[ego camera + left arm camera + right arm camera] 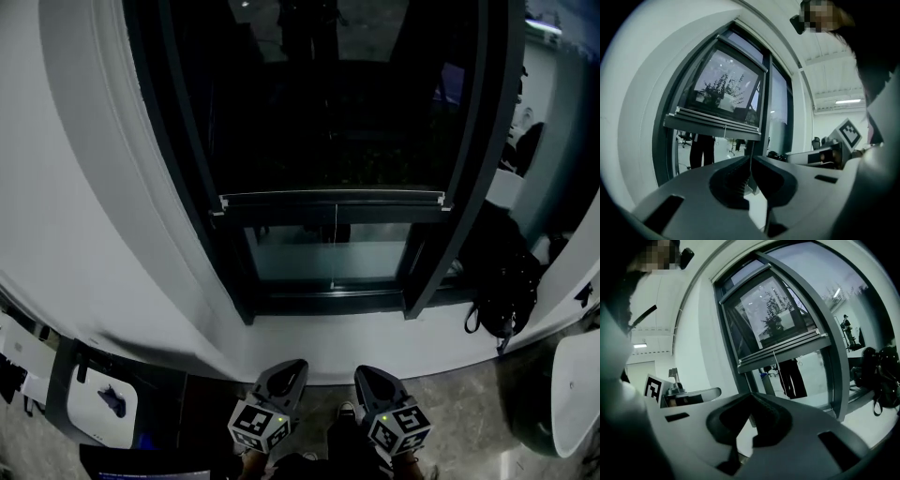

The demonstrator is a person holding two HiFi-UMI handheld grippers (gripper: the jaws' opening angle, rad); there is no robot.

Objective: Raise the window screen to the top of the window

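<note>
Left gripper and right gripper are both clenched on nothing. The screen's bar sits well ahead and above them, partway up the window. Best play: open, take the bar near its cord, and lift level.

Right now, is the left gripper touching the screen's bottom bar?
Apart. Head view shows the left gripper well below the bottom bar, white wall between.

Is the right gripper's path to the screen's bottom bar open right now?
Probably yes: nothing stands between the right gripper and the bottom bar, but its shut jaws must open first.
</note>
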